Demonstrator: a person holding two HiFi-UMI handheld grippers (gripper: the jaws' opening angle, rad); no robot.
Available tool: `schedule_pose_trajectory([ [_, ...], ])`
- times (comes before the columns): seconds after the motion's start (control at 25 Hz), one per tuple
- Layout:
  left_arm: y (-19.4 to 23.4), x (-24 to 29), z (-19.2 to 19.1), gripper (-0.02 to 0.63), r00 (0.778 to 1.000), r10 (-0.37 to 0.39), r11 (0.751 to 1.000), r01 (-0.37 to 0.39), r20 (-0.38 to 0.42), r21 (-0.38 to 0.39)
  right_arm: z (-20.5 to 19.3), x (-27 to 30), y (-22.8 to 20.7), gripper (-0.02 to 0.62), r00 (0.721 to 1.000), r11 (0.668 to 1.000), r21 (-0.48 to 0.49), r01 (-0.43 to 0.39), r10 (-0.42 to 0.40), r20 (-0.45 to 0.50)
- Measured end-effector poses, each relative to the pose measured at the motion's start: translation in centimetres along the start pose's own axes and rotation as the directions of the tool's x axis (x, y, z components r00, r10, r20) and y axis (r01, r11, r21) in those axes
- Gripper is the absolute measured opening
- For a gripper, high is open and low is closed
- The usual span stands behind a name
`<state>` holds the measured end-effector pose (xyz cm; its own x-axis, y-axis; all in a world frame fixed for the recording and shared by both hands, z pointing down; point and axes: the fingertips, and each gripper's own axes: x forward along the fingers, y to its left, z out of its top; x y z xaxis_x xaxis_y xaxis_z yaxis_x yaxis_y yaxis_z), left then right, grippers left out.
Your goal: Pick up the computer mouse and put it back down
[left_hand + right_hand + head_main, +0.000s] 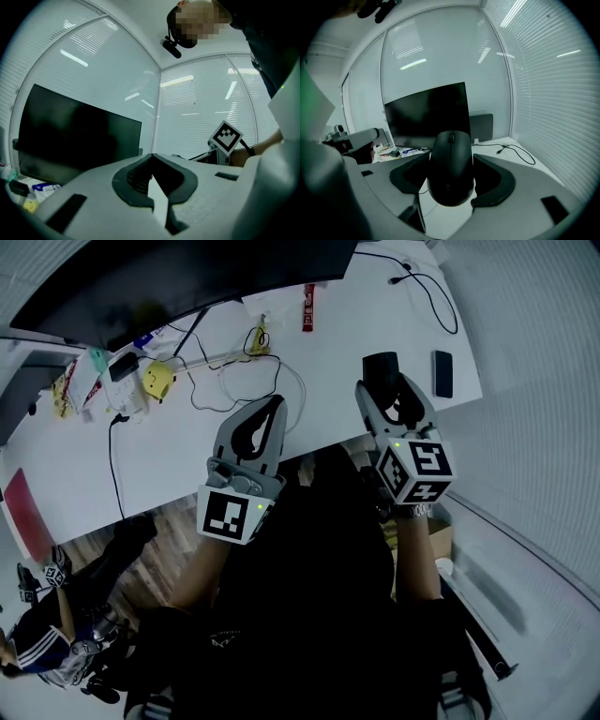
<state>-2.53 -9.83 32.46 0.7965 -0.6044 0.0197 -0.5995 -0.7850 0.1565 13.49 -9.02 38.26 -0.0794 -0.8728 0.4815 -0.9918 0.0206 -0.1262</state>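
- right gripper point(394, 401) clamped on the black mouse point(450, 168), wedged between its jaws, white desk point(356, 324) below
- left gripper point(151, 161) pinched together, nothing between its jaws

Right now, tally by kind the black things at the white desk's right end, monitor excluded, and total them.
Black computer mouse, clamped in the right gripper: 1
Black flat rectangular device, likely a phone, lying on the desk: 1
Black loose cable with a free plug end: 1
Total: 3
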Motion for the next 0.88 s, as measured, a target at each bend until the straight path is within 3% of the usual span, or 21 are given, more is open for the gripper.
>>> schedule_pose_trajectory([
  [0.36, -0.2, -0.3, 2.2, 0.002, 0.999, -0.013, 0.999, 0.011, 0.039, 0.044, 4.3, -3.4, 0.7, 0.287, 0.993, 1.0, -0.012, -0.001, 0.003, 0.117],
  [0.88, -0.4, -1.3, 3.6, 0.002, 0.998, -0.008, 0.997, 0.004, 0.061, 0.075, 6.5, -6.3, 1.7, 0.287, 0.978, 0.999, -0.016, -0.033, 0.035, 0.206],
])
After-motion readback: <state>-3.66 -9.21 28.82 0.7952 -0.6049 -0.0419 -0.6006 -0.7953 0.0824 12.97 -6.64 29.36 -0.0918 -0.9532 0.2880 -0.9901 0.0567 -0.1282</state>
